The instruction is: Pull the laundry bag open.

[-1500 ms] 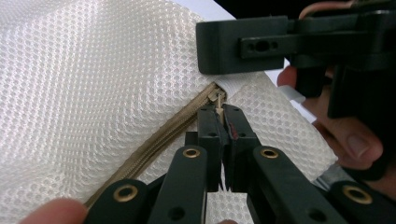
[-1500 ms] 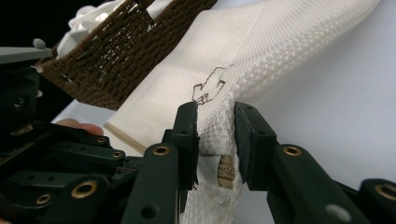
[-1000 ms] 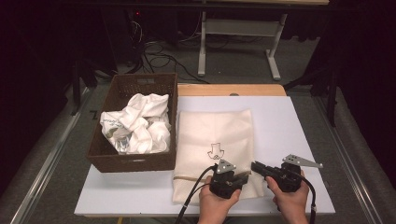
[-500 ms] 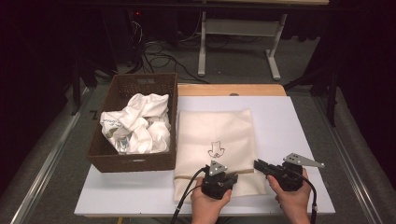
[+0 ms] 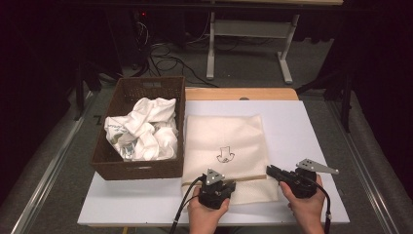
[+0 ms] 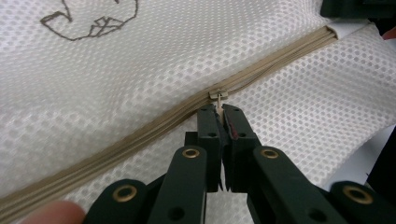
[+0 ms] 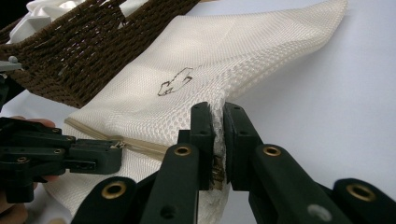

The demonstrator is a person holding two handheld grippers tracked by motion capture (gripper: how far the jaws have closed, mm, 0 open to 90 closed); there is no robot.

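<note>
A white table (image 5: pixel 311 126) carries a brown woven basket (image 5: pixel 141 168) of crumpled white cloth (image 5: pixel 143 129) on its left side and, touching the basket's right wall, a flat cream mesh laundry bag (image 5: pixel 226 139) with a small dark drawing (image 5: pixel 225 156) on its face. The bag lies lengthwise away from the person. Its tan zipper (image 6: pixel 140 135) runs crosswise near the near end, so its long axis stretches between the two grippers.

The right gripper (image 7: pixel 218 121) is clenched on the bag's right edge, with a fold of mesh bunched between its jaws, anchoring that end. The left gripper (image 6: pixel 220 116) sits over the middle of the zipper line, its jaws pinched tight on the thin pull tab that hangs toward it from the slider (image 6: pixel 218 94); it is the hand on the slider. The track to the slider's right, toward the right gripper, appears to have parted, though the angle makes that hard to confirm. Any coming pull must follow the zipper's line, leftward toward the basket side, away from the anchoring hand.
</note>
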